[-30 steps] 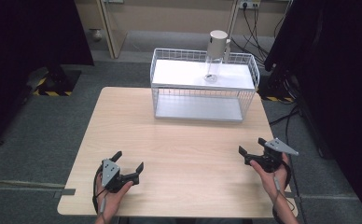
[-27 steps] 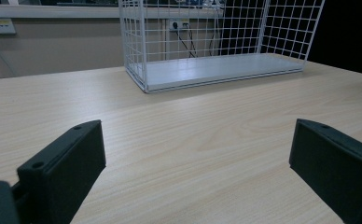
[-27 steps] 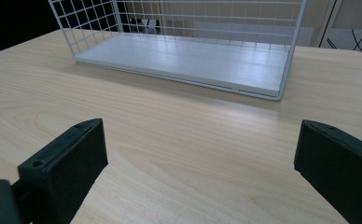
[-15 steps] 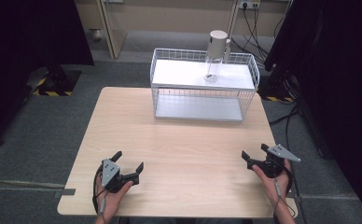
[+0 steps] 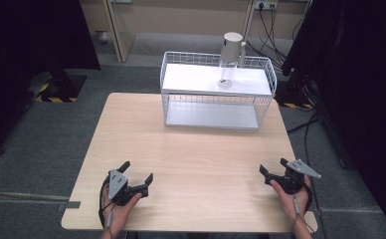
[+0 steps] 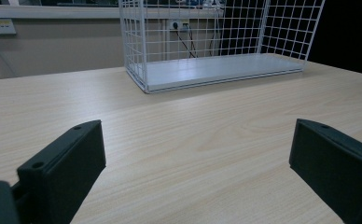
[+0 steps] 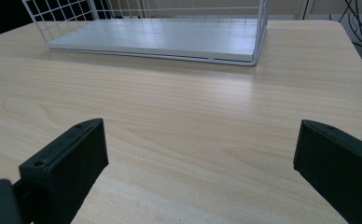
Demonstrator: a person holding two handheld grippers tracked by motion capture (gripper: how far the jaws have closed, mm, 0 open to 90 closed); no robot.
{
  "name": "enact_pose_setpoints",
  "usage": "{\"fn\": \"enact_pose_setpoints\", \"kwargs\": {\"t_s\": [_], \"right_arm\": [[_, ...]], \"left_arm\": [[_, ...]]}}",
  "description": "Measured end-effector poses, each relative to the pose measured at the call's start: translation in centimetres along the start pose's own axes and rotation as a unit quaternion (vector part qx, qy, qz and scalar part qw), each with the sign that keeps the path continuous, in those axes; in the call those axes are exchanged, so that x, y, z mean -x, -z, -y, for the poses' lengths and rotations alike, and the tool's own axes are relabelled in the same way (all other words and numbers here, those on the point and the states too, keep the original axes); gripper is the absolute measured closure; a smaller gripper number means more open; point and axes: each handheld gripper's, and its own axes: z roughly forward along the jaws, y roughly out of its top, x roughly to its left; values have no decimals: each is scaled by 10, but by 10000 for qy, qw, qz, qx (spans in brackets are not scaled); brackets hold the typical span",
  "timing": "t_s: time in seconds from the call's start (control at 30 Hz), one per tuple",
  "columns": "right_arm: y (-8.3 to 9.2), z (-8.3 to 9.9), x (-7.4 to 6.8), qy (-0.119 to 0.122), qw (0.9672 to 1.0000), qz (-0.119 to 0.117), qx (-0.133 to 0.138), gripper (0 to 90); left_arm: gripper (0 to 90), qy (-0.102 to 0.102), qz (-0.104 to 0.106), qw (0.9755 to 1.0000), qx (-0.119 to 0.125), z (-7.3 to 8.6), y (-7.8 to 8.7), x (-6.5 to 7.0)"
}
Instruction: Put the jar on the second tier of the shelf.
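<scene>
**A:** What are you facing across the table [image 5: 196, 149]?

**B:** A white wire rack [image 5: 216, 92], standing at the far edge of the light wood top, centred between your two hands. It has a solid white shelf on top and a pale grey floor panel below, with thin mesh walls round the sides. On the top shelf stands a clear bottle [image 5: 228, 62] with a tall white cap, upright, toward the rack's right half.

**A:** Do your gripper views tell you more than the high view?

**B:** They show the lower part close and low: from the left gripper view you see the rack's near left corner and the grey floor panel [image 6: 216, 70] running off to the right, with wall sockets behind the mesh. The right gripper view shows the same panel [image 7: 160, 39] from the other side, and its right corner post. The high view adds the top shelf and the bottle.

**A:** And where are your grippers?

**B:** Your left gripper [image 5: 137, 174] sits low over the near left of the table, jaws spread wide with nothing between them. Your right gripper [image 5: 273, 168] sits near the front right corner, jaws likewise wide apart and holding nothing. The rack is well apart from both, straight ahead.
</scene>
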Motion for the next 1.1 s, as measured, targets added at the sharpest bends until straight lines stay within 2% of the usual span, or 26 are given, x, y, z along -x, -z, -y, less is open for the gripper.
{"fn": "enact_pose_setpoints", "kwargs": {"t_s": [0.53, 1.1], "right_arm": [[3, 8, 3, -97, 9999, 62, 20, 31], [4, 9, 4, -166, 9998, 67, 76, 31]], "left_arm": [[30, -2, 1, 10000, -1, 0, 0, 0], [30, -4, 2, 10000, -6, 0, 0, 0]]}}
